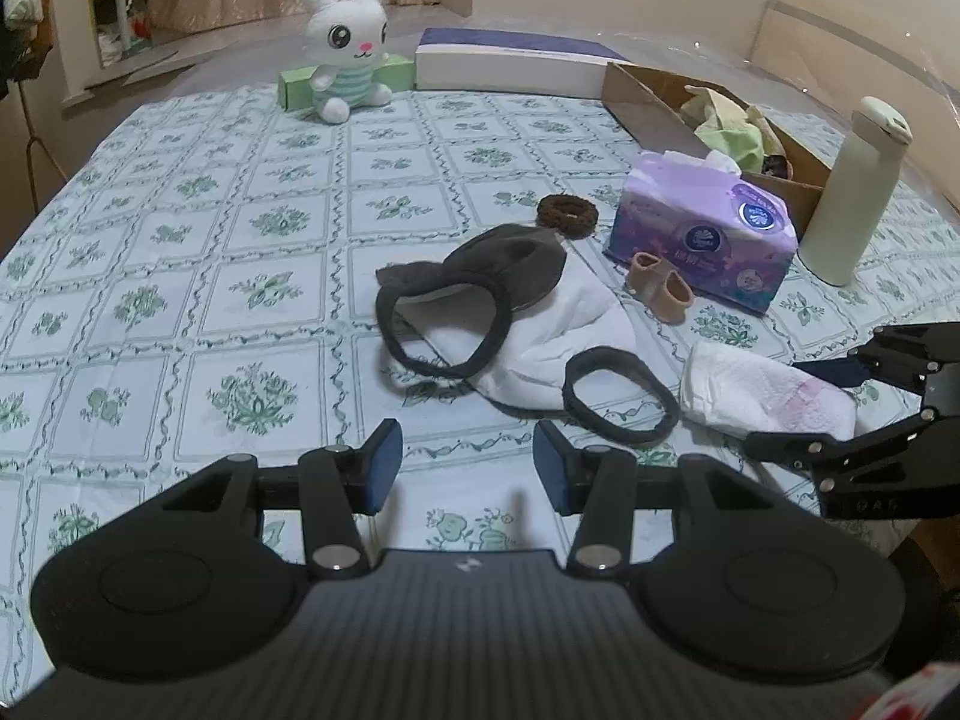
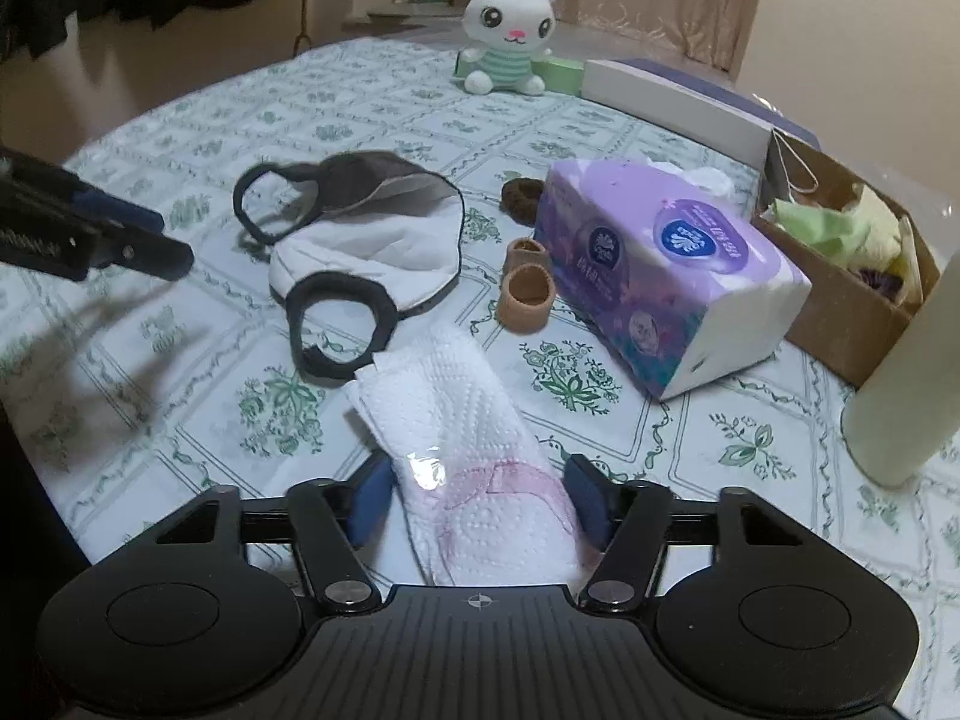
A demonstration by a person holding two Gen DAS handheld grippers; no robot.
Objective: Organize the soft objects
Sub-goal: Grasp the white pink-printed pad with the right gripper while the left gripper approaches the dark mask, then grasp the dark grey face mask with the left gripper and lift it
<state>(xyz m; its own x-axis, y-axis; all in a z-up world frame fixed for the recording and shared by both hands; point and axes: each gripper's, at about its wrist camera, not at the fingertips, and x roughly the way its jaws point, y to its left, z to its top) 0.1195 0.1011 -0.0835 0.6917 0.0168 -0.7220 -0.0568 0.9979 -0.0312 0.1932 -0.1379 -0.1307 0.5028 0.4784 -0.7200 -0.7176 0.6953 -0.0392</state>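
A folded white paper towel [image 2: 462,420] with pink marks lies between the open jaws of my right gripper [image 2: 480,498]; it also shows in the left wrist view [image 1: 762,393]. My left gripper [image 1: 468,468] is open and empty above the tablecloth, in front of a brown and white cloth mask with black loops [image 1: 510,306], which also shows in the right wrist view [image 2: 372,240]. A brown scrunchie [image 1: 567,215], two tan bands [image 2: 528,288] and a white bunny plush [image 1: 348,42] lie further back.
A purple tissue pack [image 2: 660,264] sits right of centre. A cardboard box [image 2: 852,312] with cloths stands at the right. A cream bottle [image 1: 852,192] stands beside it. A white flat box [image 1: 510,66] and a green box [image 1: 297,87] lie at the back.
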